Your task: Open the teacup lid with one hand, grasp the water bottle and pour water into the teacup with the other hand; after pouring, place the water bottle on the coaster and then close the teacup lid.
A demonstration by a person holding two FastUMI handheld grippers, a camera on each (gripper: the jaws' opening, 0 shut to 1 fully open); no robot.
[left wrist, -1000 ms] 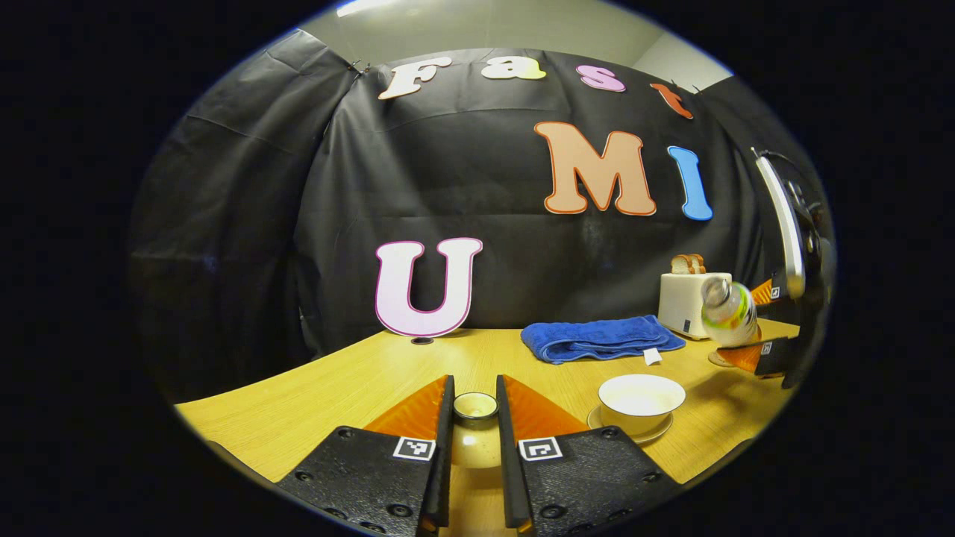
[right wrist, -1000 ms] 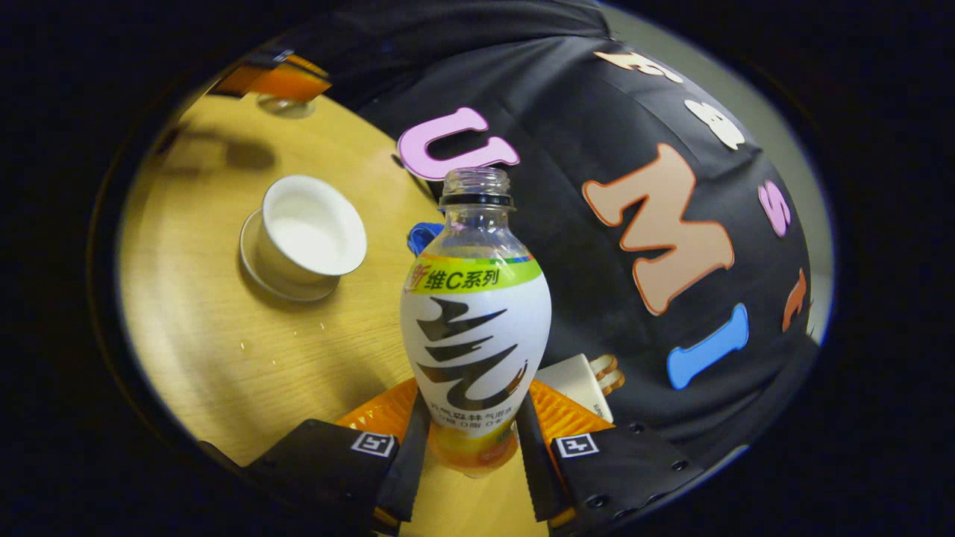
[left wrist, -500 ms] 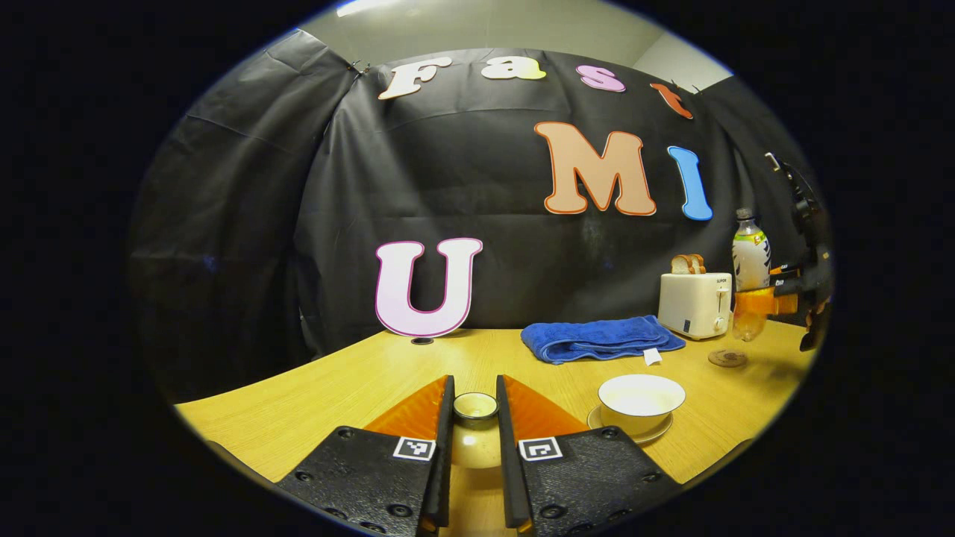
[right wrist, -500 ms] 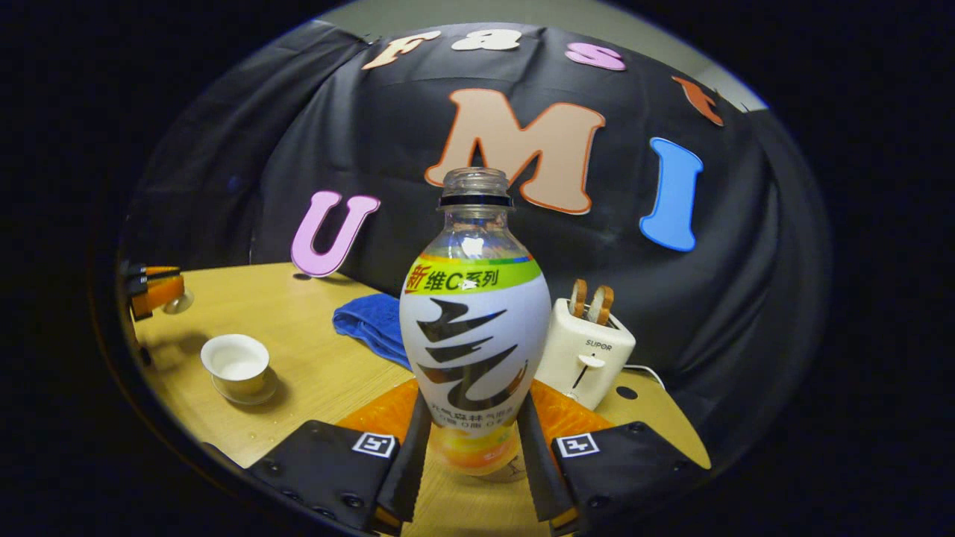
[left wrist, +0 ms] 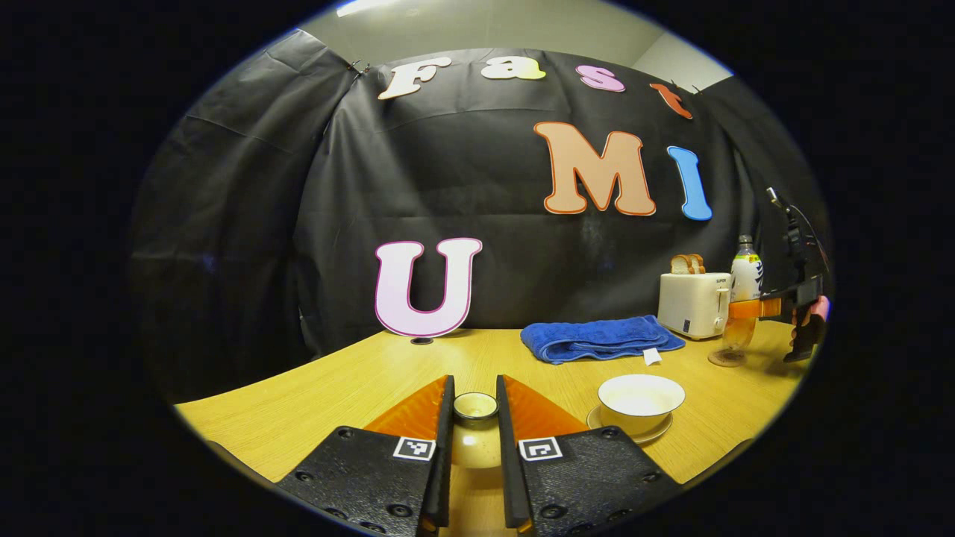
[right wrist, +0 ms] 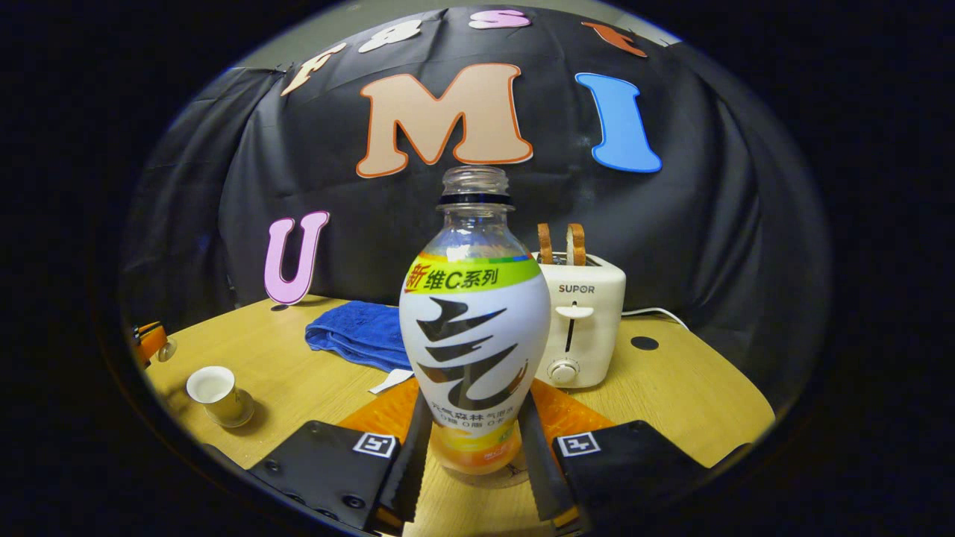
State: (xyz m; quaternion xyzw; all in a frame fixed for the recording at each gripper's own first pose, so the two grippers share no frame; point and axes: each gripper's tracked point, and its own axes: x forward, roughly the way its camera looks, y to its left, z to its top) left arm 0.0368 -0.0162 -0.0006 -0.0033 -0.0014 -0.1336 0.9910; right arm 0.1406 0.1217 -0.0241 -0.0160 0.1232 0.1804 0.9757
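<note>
My left gripper (left wrist: 475,394) is shut on the pale teacup lid (left wrist: 475,440), held by its knob low over the table. To its right the white teacup (left wrist: 640,397) stands uncovered on its saucer. At the far right the water bottle (left wrist: 745,272) stands upright with its base at the round coaster (left wrist: 725,359); I cannot tell if they touch. In the right gripper view my right gripper (right wrist: 475,406) is shut on the uncapped bottle (right wrist: 475,328). The teacup (right wrist: 213,388) sits far to its left, near the left gripper (right wrist: 151,341).
A folded blue towel (left wrist: 600,337) lies at the back of the wooden table (left wrist: 336,388). A white toaster (right wrist: 583,321) with two bread slices stands just behind the bottle, its cord trailing right. A hand (left wrist: 815,312) holds the right gripper.
The bottle was tilted near the cup a second ago; it has swung upright, moved away to the right and come down onto or just above the coaster. My left gripper and lid stayed still.
</note>
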